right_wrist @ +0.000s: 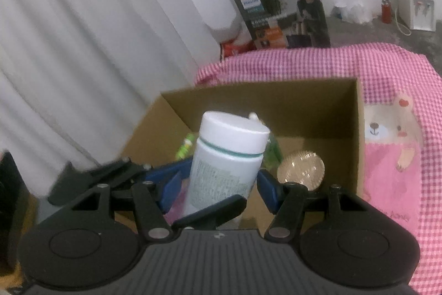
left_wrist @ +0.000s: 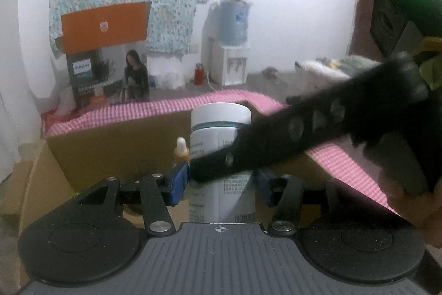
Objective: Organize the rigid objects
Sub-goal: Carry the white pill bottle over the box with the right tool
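- Far left in the right wrist view, a white curtain [right_wrist: 83, 46] fills the frame. The view blurs toward that edge.
- The open cardboard box [right_wrist: 276, 98] sits on the pink-checked cloth [right_wrist: 386, 73]. Its near left corner is hidden behind gripper linkages.
- Along the box's left wall there is a green packet [right_wrist: 185, 147], mostly covered and hard to identify.
- A small dropper top [left_wrist: 181, 147] peeks up just beside the bottle. Its body is out of sight.
- Dead centre is the white bottle [left_wrist: 221, 115] with its teal ring, tilted slightly, above the box's open top. Its base is cut off by the gripper bodies.
- The left gripper [left_wrist: 221, 184] is clamped on it, with blue pads [left_wrist: 178, 183] against both sides.
- The right gripper [right_wrist: 219, 190] straddles the same bottle. A blurred black finger [left_wrist: 276, 140] crosses the label, and I cannot tell whether the right gripper actually bites.
- Right of the bottle, a round golden object [right_wrist: 300, 170] lies near the box's right wall, partly behind a linkage.
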A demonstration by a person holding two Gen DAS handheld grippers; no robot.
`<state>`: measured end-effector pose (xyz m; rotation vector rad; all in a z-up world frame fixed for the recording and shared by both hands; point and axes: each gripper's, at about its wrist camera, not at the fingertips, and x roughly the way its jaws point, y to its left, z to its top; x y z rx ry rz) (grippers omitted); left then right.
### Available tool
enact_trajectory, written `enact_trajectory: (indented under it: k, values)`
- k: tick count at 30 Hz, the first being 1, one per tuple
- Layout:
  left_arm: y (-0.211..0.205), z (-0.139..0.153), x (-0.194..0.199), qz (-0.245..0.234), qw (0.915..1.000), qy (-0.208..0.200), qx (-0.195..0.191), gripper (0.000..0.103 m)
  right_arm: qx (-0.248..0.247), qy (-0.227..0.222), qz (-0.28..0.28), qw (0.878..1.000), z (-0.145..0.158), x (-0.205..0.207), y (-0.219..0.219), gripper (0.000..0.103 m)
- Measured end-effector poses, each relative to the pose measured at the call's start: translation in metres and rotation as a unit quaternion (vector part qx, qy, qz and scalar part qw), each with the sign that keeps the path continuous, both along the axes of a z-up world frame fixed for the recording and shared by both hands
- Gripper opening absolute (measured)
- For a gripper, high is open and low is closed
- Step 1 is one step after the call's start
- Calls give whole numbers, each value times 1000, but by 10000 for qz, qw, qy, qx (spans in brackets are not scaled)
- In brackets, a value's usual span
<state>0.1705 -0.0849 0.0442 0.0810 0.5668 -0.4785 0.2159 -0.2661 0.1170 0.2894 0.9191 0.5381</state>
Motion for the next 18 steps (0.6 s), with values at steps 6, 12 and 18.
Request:
enact_trajectory:
  k: [6, 12, 18]
  values:
    - [-2, 4, -2, -120, 9998, -165, -27, 53, 280, -175, -286, 9990, 13, 8, -14, 66]
    - [-9, -5, 7, -184, 9997, -5, 158, 53, 165, -191, -359, 9990, 7, 9, -16, 60]
    - [-16, -12, 13, -247, 9992, 169, 256, 53, -117, -233, -274, 9993, 2, 5, -14, 56]
